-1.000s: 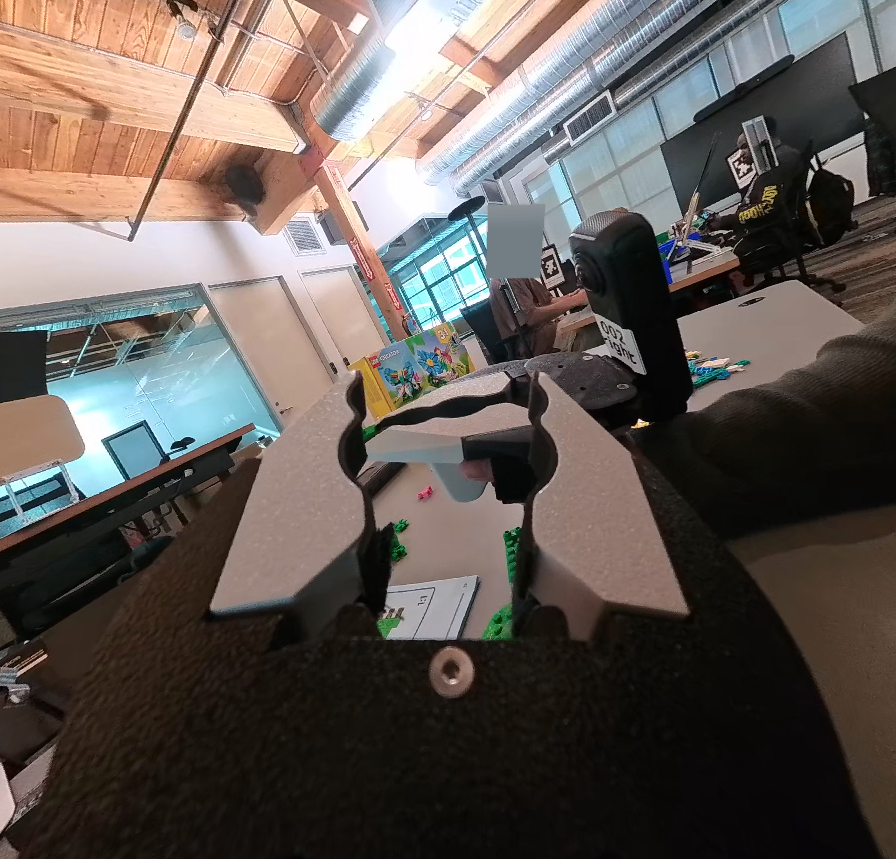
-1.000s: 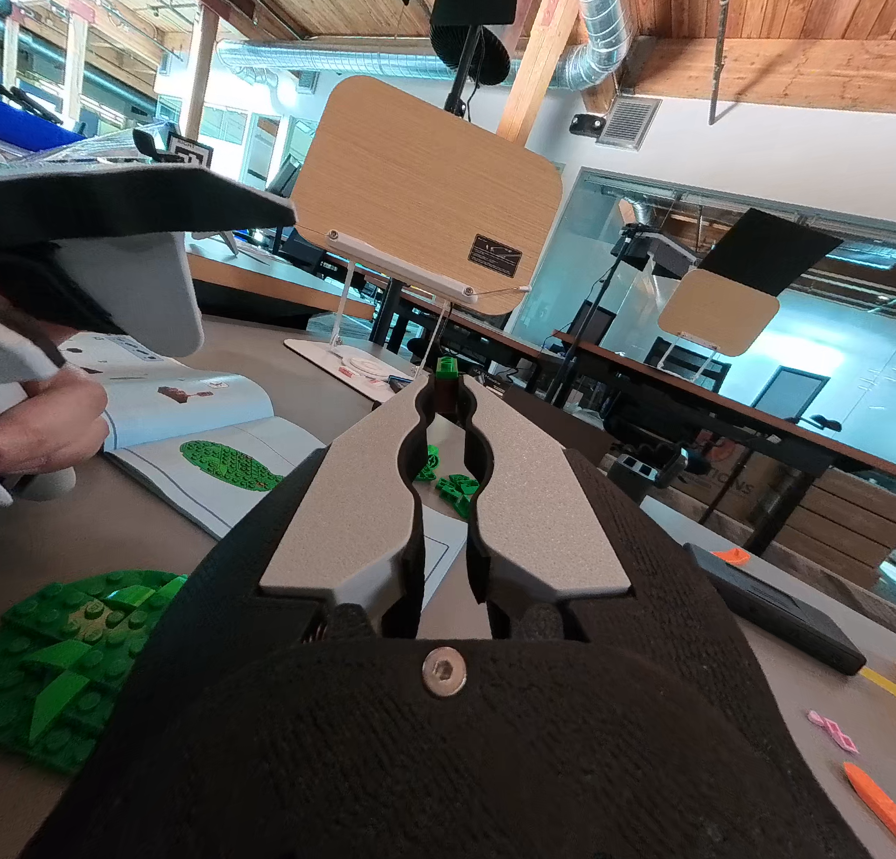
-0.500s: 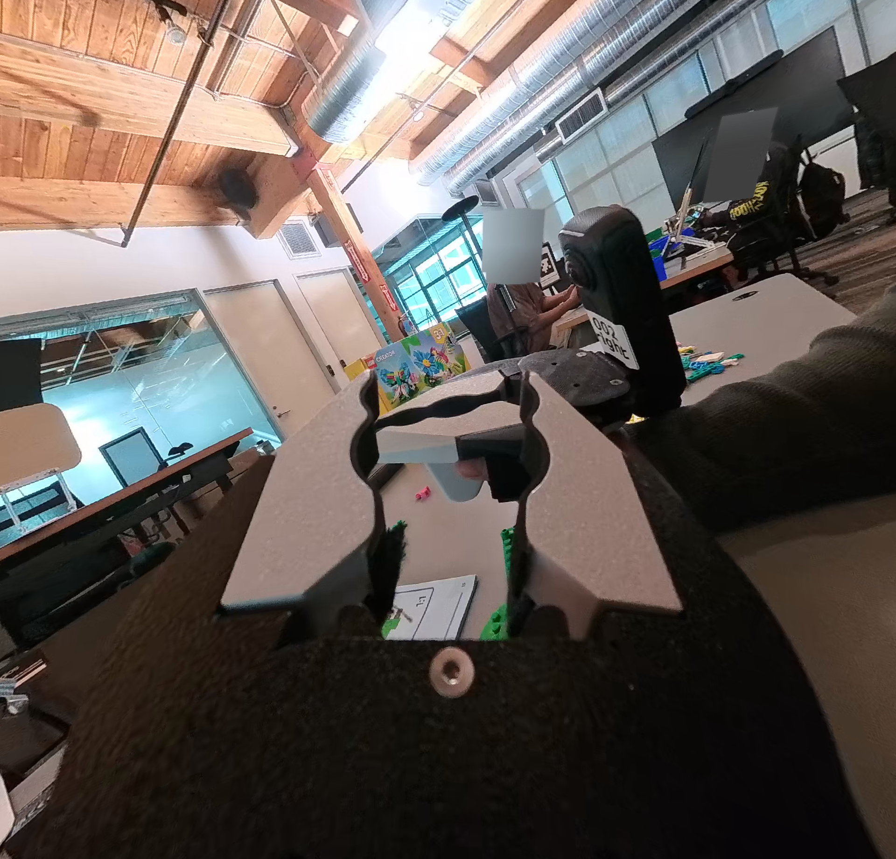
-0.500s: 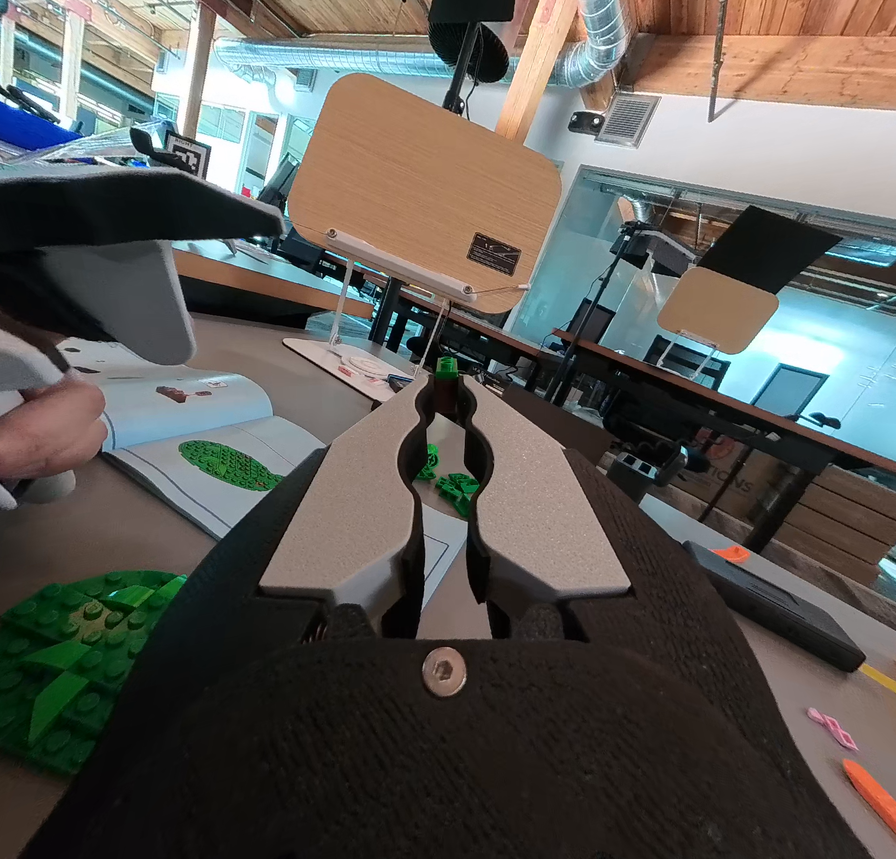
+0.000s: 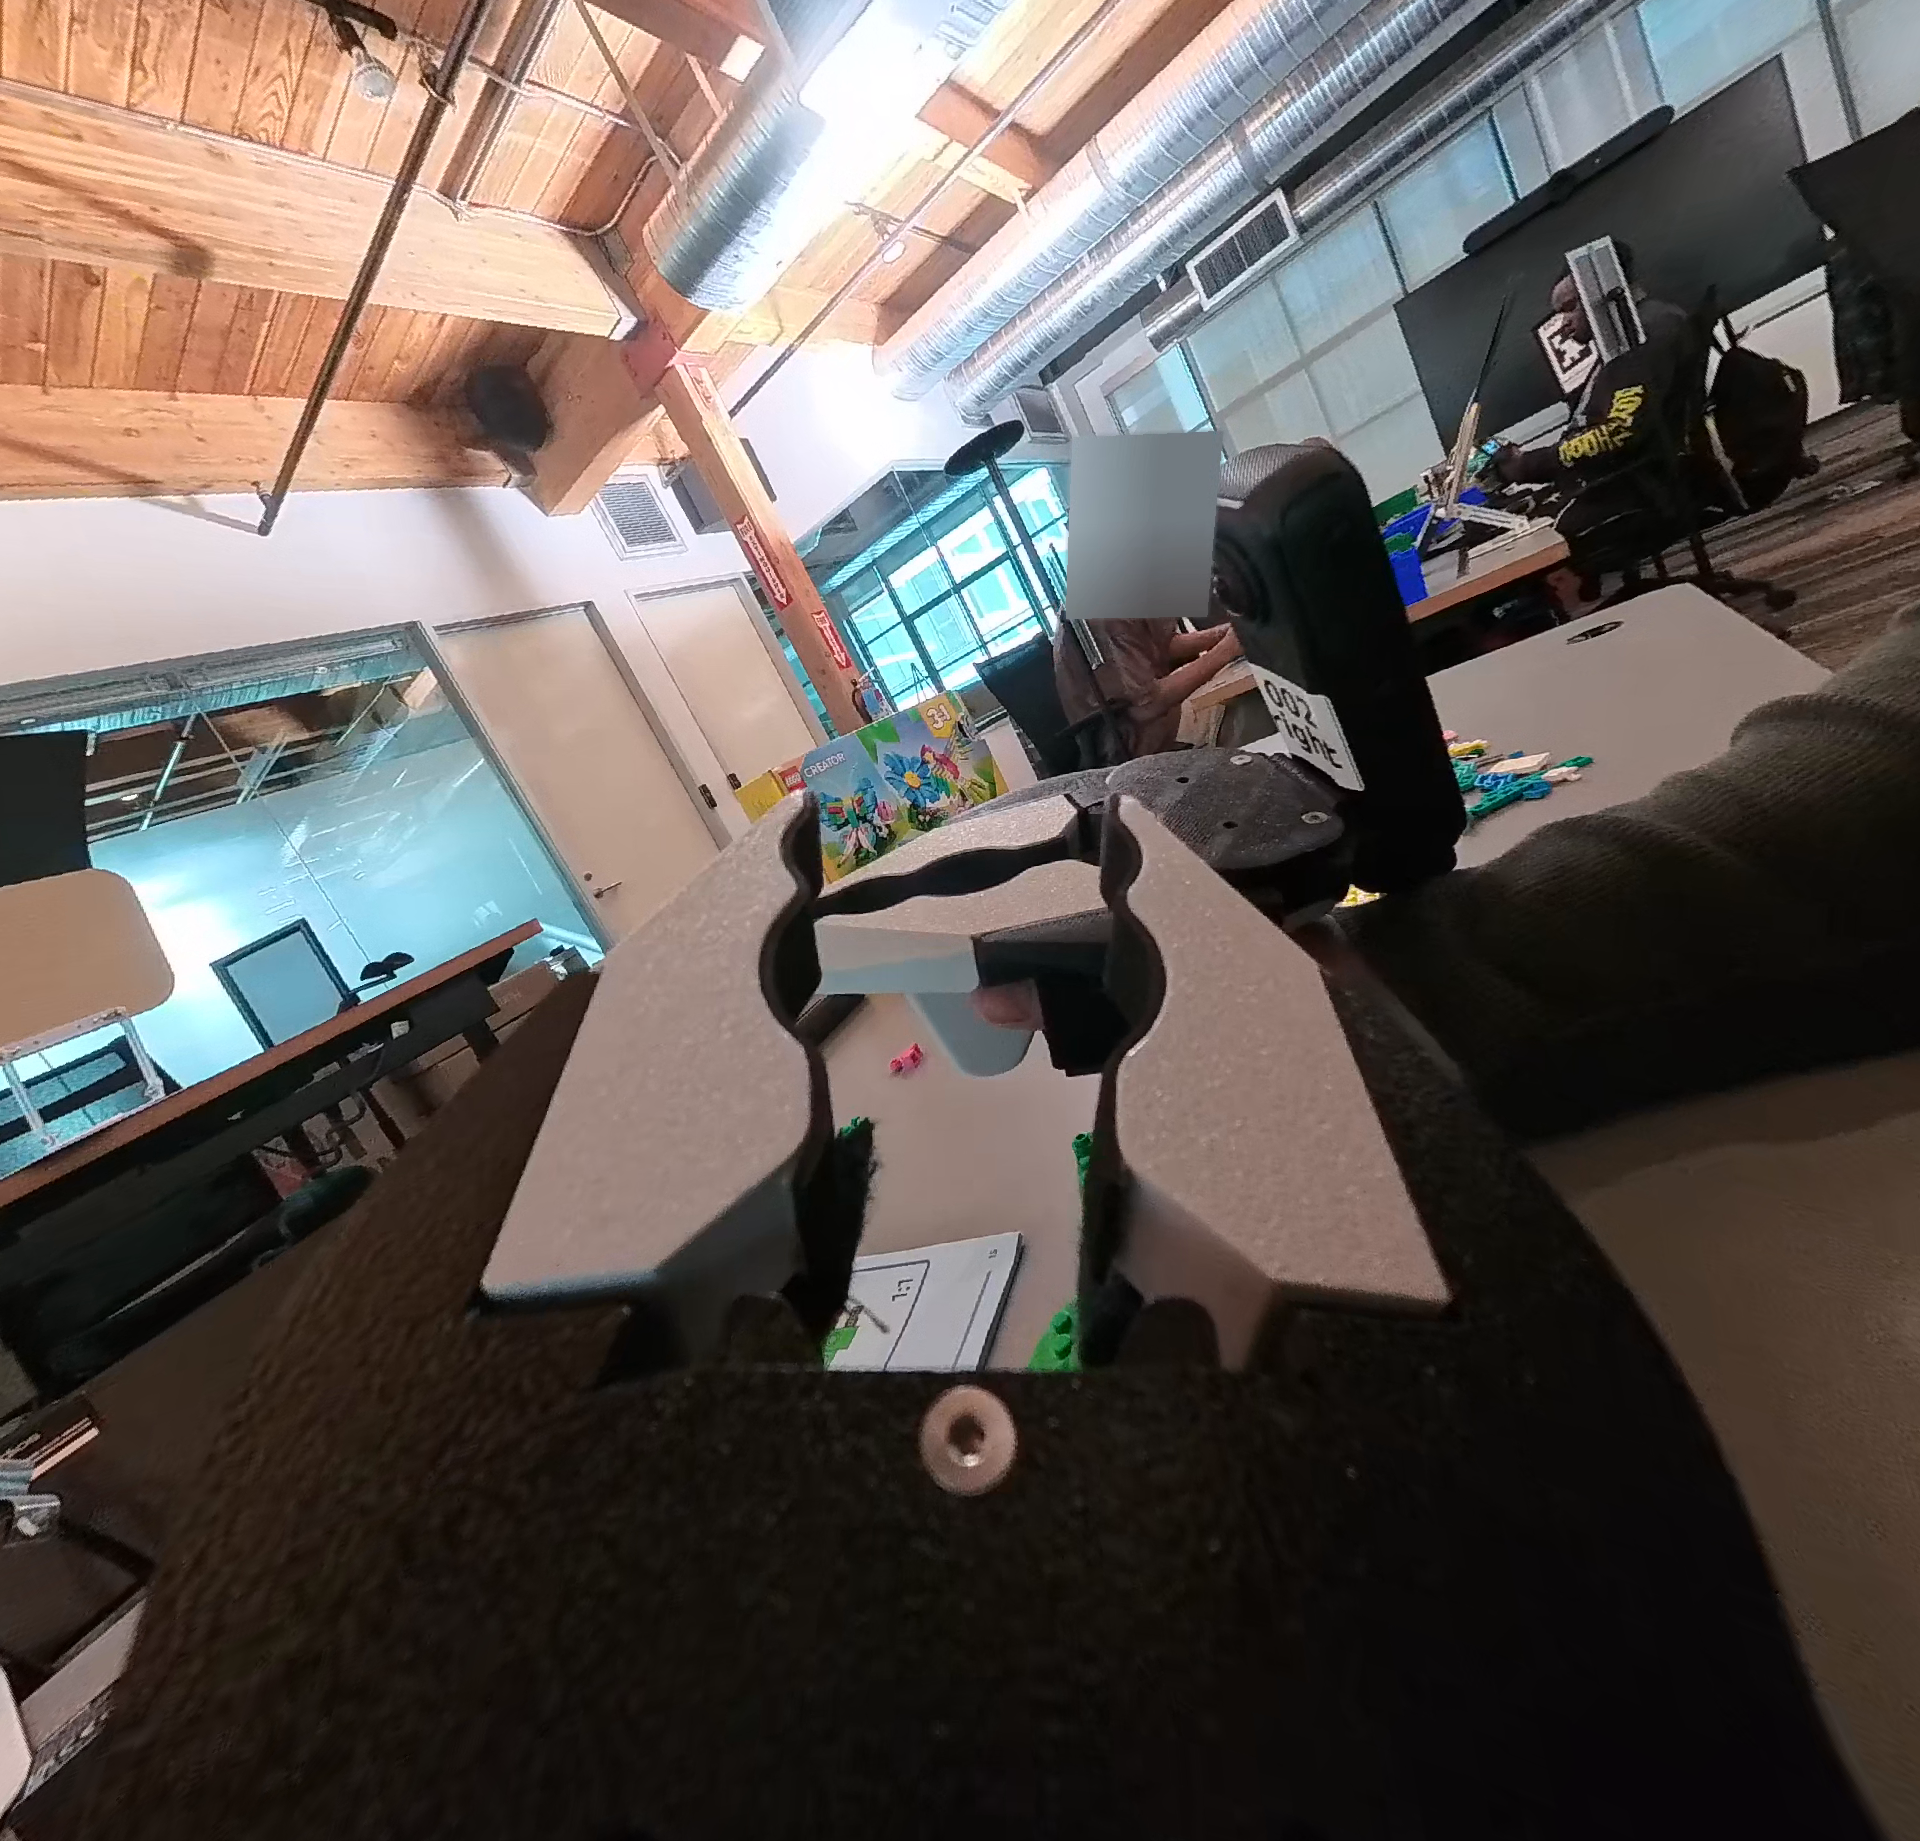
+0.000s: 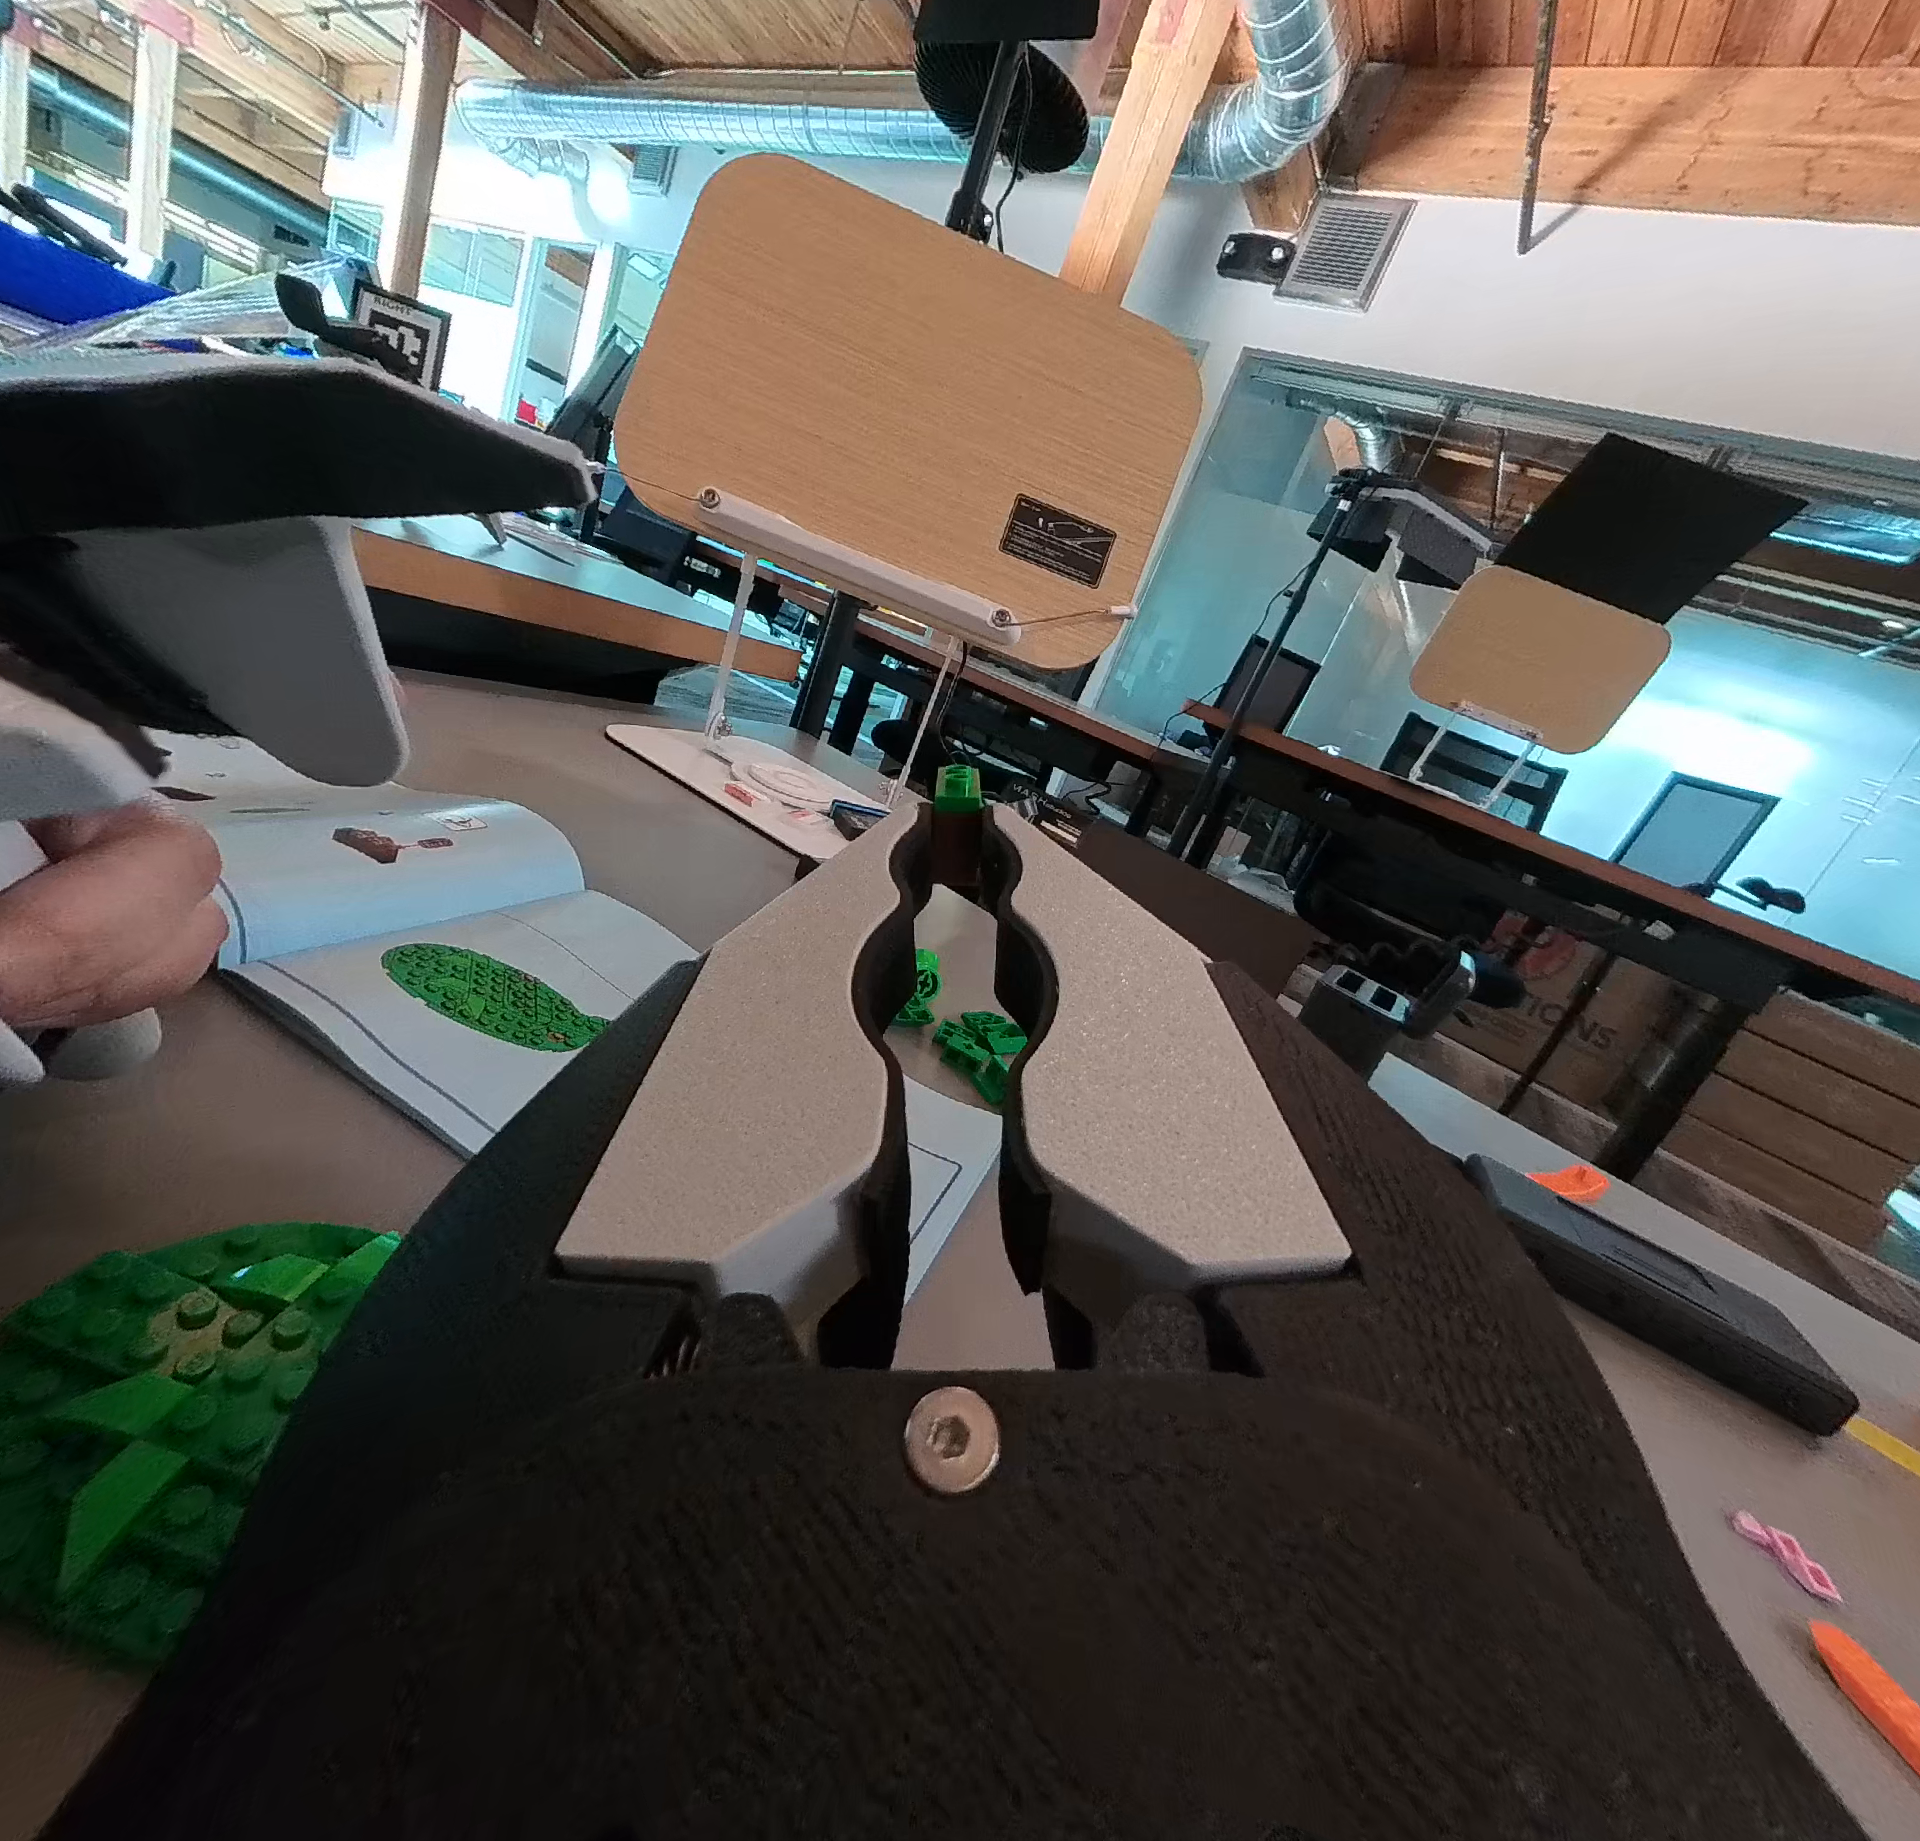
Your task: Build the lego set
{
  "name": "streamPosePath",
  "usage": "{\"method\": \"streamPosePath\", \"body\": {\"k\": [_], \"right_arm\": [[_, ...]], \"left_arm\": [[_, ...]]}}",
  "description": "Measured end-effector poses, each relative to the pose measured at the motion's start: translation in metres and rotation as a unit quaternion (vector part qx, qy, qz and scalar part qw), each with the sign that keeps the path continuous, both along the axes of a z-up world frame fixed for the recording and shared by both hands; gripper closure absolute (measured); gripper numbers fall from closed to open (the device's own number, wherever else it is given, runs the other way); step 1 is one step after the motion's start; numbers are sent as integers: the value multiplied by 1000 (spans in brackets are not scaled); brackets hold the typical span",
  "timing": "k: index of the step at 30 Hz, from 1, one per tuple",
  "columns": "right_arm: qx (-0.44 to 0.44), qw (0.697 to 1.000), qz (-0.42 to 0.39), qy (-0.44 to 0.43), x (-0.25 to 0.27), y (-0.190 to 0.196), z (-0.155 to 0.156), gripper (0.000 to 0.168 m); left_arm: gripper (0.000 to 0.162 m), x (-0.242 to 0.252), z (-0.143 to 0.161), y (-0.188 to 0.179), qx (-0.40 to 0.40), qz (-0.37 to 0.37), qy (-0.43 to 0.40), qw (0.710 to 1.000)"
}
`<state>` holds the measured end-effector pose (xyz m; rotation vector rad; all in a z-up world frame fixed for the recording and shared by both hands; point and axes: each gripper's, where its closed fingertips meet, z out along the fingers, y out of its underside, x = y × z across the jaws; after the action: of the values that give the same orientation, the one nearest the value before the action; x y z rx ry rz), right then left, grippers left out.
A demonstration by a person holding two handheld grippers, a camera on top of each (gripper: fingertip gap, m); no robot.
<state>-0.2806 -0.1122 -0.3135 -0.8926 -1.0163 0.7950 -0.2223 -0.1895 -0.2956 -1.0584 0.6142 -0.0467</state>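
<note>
The right gripper [image 6: 954, 835] is held level above the table [image 6: 260, 1116], clamped on a brick [image 6: 957, 817]. The left gripper [image 5: 961, 918] is spread, empty. Poses are unchanged from earlier.

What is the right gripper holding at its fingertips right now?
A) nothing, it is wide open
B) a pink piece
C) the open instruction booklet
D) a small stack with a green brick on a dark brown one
D: in the right wrist view the right gripper is closed on a small brick stack, green on top and dark brown below, raised above the loose green pieces on the table.
</note>
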Motion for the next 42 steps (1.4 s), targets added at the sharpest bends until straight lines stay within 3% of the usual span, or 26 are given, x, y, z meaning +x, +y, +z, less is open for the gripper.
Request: {"method": "streamPosePath", "body": {"k": [21,24,27,30,33,35,38,42], "right_arm": [[8,1000,2,21,5,-4,12,162],[-40,999,-3,9,8,3,16,162],[-143,987,76,2,8,-2,19,162],[-333,916,220,-40,4,-17,12,162],[-450,858,249,-23,10,-10,10,162],[-522,789,319,-52,12,-26,8,162],[-578,712,391,-73,17,-43,7,162],[-586,672,437,-120,20,-61,0,162]], "left_arm": [[107,-4,8,-5,20,6,-10,1000],[90,-7,12,-7,28,18,-8,999],[79,-8,10,-5,25,27,10,999],[78,-13,2,4,10,50,39,998],[73,-23,-5,14,4,99,93,991],[73,-24,-16,20,5,125,153,980],[84,-20,-22,20,-12,113,160,981],[105,-20,-25,18,-30,87,157,983]]}}
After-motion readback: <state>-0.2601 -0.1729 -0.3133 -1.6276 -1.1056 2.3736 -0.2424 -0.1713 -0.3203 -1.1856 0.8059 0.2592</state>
